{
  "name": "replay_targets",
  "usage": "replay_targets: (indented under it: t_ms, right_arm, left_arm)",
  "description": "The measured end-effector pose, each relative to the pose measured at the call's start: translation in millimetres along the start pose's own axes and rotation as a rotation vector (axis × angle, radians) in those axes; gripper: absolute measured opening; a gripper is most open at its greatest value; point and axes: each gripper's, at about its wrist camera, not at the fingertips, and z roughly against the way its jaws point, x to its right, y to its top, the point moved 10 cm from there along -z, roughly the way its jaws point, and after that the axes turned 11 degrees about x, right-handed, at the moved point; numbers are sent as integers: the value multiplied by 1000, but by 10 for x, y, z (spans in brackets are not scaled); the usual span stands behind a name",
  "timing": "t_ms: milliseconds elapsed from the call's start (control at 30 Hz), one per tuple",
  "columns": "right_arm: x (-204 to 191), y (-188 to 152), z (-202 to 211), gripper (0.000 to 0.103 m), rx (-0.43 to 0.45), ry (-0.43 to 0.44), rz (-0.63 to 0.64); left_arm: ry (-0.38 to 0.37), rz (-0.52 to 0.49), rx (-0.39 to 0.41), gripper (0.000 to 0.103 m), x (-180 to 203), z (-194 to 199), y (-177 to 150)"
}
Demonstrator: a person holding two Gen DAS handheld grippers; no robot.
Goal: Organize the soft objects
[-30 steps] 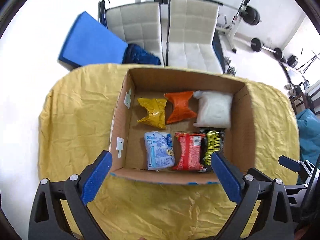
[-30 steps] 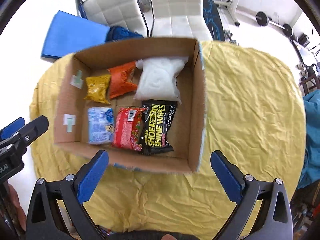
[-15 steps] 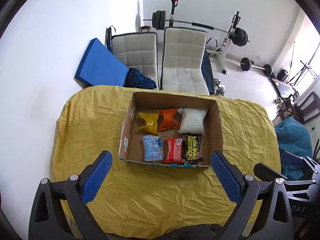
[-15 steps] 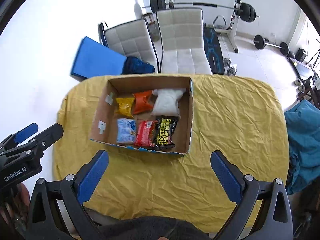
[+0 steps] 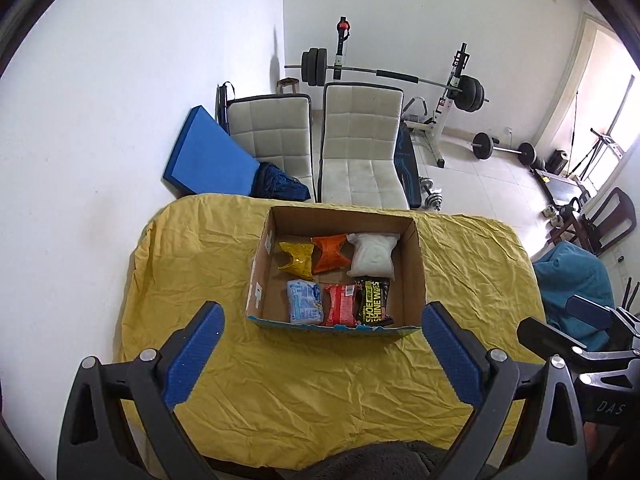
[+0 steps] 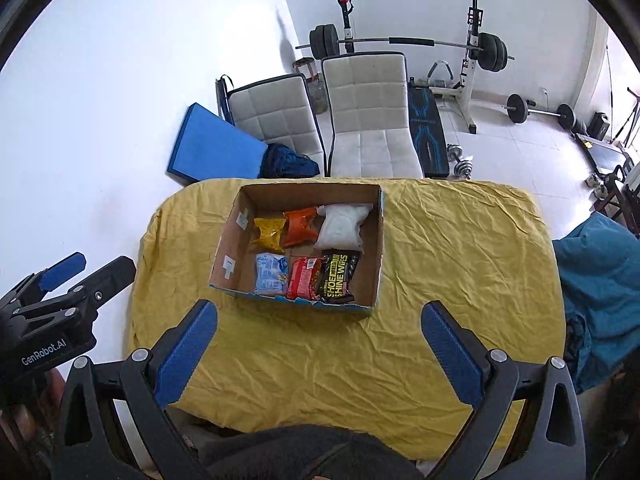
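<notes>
Both tongs wide open, empty: left gripper (image 5: 320,336), right gripper (image 6: 318,332), each held high over table's near edge. Box (image 5: 418,264) sits toward table's far edge, 6 packs (image 5: 340,276) inside in 2 rows of 3. Cloth (image 5: 300,380) bare. Risk: any further reach could snag box wall, shifting rows.

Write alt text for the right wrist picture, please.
An open cardboard box on a yellow-covered table holds six soft packets in two rows. The open right gripper hangs before it, empty; the left gripper shows at left.
</notes>
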Motion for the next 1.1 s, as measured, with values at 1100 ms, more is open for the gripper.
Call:
replay_targets:
  t_ms: [1100]
  right_arm:
    - [327,127,382,103,98,-139,-20]
  left_arm:
    - [-12,-24,52,101,168,180,47]
